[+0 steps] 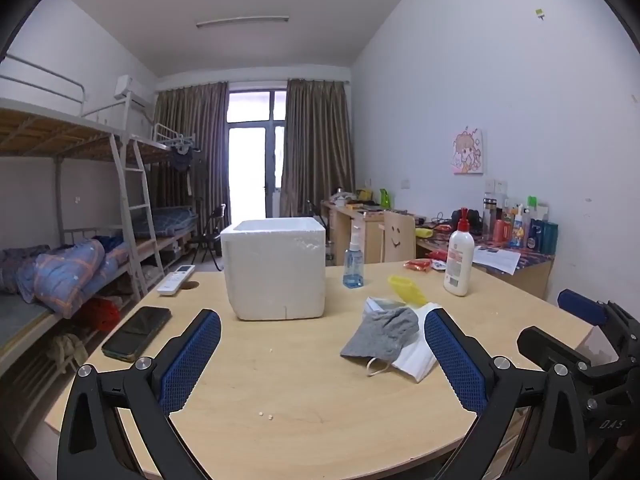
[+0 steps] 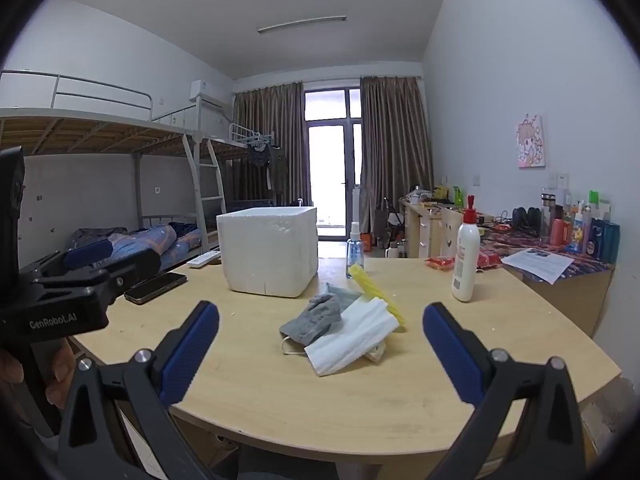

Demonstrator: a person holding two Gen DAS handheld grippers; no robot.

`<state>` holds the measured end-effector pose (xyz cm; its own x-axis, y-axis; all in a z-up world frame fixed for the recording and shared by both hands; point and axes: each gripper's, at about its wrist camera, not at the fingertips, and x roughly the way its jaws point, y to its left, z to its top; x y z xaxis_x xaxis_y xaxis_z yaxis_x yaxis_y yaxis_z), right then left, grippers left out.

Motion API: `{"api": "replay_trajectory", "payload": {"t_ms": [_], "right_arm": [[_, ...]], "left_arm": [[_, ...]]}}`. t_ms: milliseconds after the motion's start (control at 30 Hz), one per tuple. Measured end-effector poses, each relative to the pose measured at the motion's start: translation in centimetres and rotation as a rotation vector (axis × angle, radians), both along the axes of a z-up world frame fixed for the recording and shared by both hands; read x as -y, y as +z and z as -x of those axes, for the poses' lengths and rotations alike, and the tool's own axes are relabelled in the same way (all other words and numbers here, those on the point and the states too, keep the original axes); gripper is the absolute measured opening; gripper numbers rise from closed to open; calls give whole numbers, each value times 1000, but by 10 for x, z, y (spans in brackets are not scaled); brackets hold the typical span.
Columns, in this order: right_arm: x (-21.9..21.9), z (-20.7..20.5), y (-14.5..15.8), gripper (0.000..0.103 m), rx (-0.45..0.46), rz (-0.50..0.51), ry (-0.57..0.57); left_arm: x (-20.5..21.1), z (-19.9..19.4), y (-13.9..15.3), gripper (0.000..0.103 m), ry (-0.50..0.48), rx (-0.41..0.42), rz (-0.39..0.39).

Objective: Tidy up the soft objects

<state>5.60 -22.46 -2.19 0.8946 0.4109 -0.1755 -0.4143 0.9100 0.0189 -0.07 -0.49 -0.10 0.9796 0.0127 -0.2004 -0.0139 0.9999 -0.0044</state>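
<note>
Both hand-held grippers wide open, empty. Grey knit cloth (image 2: 316,318) atop white folded tissue (image 2: 352,340) lies just ahead of right hand-held gripper (image 2: 320,350), nearer than left hand-held gripper (image 1: 322,354); white foam box (image 2: 268,250) beyond on bench (image 2: 480,360).

White foam box (image 1: 275,268) on pale wood table (image 1: 300,392). Grey cloth (image 2: 314,317), white ribbed cloth (image 2: 352,340), yellow piece (image 2: 376,290) far right. Pads (image 1: 192,360) blue, dotted.

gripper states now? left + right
Left gripper: open, holding nothing.
Right gripper: open, holding nothing; the gray cloth lies untouched ahead on the table.
</note>
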Motion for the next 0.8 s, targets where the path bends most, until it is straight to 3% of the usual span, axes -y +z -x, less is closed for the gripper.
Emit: {"api": "replay_trajectory", "payload": {"t_ms": [800], "right_arm": [[2, -2, -1, 103, 2, -5, 1]], "left_arm": [[1, -2, -1, 102, -11, -13, 2]]}}
